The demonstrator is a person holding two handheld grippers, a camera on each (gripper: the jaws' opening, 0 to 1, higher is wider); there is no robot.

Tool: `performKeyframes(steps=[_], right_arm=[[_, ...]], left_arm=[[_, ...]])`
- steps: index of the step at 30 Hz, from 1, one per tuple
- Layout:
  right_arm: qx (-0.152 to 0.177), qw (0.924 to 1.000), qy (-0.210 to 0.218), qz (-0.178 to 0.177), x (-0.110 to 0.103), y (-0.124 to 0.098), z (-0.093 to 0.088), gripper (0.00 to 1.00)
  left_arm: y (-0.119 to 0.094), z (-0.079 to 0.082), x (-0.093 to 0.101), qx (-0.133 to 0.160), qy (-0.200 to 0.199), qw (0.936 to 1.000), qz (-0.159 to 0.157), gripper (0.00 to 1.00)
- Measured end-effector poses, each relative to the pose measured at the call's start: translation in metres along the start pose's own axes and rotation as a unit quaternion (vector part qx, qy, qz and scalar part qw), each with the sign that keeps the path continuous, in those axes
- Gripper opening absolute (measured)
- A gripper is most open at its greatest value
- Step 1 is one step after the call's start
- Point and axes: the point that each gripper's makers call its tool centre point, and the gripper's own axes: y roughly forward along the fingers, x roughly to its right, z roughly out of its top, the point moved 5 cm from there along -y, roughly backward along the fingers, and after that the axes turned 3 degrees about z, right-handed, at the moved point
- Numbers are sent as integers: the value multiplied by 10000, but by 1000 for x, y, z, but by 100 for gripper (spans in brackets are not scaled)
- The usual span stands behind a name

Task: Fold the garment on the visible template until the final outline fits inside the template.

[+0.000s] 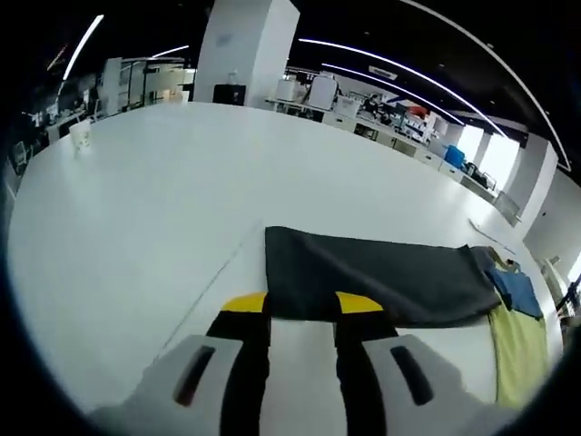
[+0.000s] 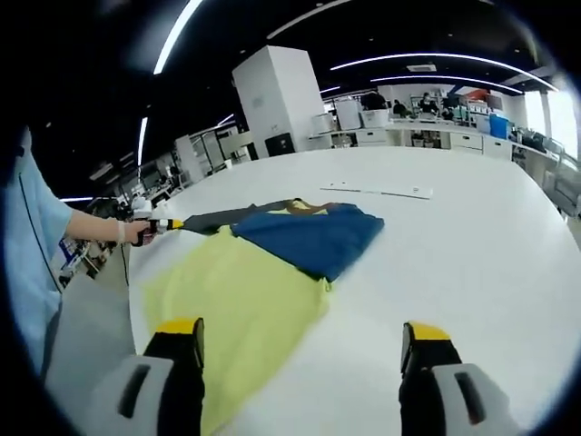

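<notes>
The garment [image 2: 272,263] lies spread flat on the white, smooth table [image 2: 472,245], near the table edge where the person stands. It is soft cloth in three colour blocks: a broad pale yellow panel [image 2: 238,304] closest to the right gripper, a deep blue panel [image 2: 313,238] folded over it with a pointed corner, and a dark grey panel [image 1: 381,277] reaching away toward the far side.

In the left gripper view the dark grey panel is a long flat strip with a straight, crisp near edge, and thin faint lines [image 1: 218,282] run across the matte table beside it. The left gripper [image 1: 302,305] has its yellow-tipped black fingers closed on the near edge of that grey cloth, the fabric pinched between them. In the right gripper view this same gripper shows small at the far corner of the garment, held in the person's hand [image 2: 136,232], with a light blue sleeve [image 2: 32,245] beside it.

The right gripper [image 2: 302,338] hovers above the yellow panel's near edge, its fingers wide apart and holding nothing.

A white paper cup [image 1: 81,135] stands well apart, close to the far edge of the table.
</notes>
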Motion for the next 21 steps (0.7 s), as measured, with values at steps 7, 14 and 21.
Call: performKeyframes(steps=[7, 14, 21], right_arm=[[-38, 9999, 81, -80, 0, -2, -8, 89], [-77, 9999, -10, -86, -2, -3, -11, 88], [15, 10000, -22, -71, -4, -1, -7, 87]], left_arm=[[17, 1, -15, -56, -261, 9996, -19, 1], [16, 14, 2, 70, 317, 9964, -785, 0], [9, 33, 45, 257, 273, 9893, -1407, 0]])
